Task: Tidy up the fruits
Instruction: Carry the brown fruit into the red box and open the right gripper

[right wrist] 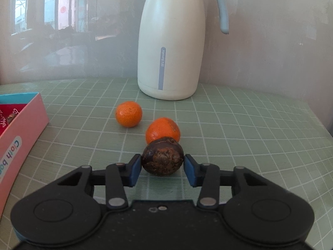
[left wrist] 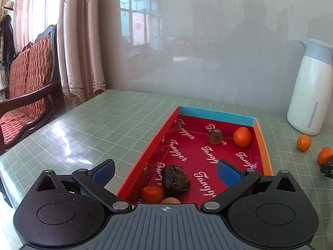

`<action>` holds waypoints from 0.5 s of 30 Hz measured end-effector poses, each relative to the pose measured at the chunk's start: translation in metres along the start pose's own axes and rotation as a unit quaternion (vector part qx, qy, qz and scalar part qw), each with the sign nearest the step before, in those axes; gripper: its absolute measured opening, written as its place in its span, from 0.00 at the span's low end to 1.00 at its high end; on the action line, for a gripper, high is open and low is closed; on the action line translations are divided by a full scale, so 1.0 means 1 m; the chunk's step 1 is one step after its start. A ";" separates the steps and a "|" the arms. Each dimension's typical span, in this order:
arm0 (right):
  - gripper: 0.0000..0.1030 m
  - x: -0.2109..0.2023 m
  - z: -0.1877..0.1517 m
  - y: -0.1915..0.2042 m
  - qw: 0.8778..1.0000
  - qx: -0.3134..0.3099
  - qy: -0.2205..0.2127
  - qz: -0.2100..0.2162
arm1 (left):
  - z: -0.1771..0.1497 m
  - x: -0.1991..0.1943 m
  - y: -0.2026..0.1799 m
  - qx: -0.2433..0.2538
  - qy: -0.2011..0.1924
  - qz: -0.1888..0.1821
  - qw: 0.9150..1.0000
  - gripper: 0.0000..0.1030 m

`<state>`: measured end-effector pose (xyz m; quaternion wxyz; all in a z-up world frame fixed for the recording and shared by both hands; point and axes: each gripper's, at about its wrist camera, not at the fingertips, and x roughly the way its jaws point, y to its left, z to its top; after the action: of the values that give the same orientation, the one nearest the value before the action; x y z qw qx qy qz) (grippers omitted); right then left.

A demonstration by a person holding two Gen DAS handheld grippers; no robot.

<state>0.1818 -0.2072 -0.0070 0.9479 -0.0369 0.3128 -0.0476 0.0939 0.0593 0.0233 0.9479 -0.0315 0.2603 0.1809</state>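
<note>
Right gripper (right wrist: 163,167): angled down toward the desk (right wrist: 239,125), its blue pads pressed against both sides of a dark brown fruit (right wrist: 163,158), gripping it.
Left gripper (left wrist: 166,171): angled down over the near end of the tray (left wrist: 216,113), jaws spread wide with nothing between them.
Tray: shallow box with a red floor, white lettering and a blue far wall, lying on the green gridded desk.
Tray contents: an orange (left wrist: 242,136) and a small brown fruit (left wrist: 215,136) at the far end; a dark wrinkled fruit (left wrist: 175,179), another orange (left wrist: 152,193) and a tan fruit (left wrist: 170,200) at the near end.
On the desk: two loose oranges (right wrist: 128,114) (right wrist: 162,128) just behind the gripped fruit, outside the tray.
Jug (right wrist: 171,41): white, with a pale blue handle, upright behind the oranges.
</note>
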 end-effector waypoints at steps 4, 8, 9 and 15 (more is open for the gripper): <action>0.42 -0.015 0.003 0.000 1.000 0.009 -0.017 0.021 | 0.000 -0.003 0.011 -0.007 -0.005 0.010 1.000 1.00; 0.42 -0.032 0.007 0.013 0.997 0.007 -0.037 0.062 | -0.001 -0.006 0.027 -0.020 -0.010 0.032 0.999 1.00; 0.42 -0.036 0.007 0.017 0.996 0.002 -0.043 0.072 | -0.002 -0.007 0.032 -0.025 -0.011 0.038 0.999 1.00; 0.42 -0.067 0.014 0.054 0.979 -0.022 -0.092 0.181 | -0.007 -0.016 0.062 -0.059 -0.034 0.117 0.991 1.00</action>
<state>0.1409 -0.1450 0.0384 0.9645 -0.0049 0.2267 0.1351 0.0555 0.1113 0.0269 0.9250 -0.0505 0.2188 0.3066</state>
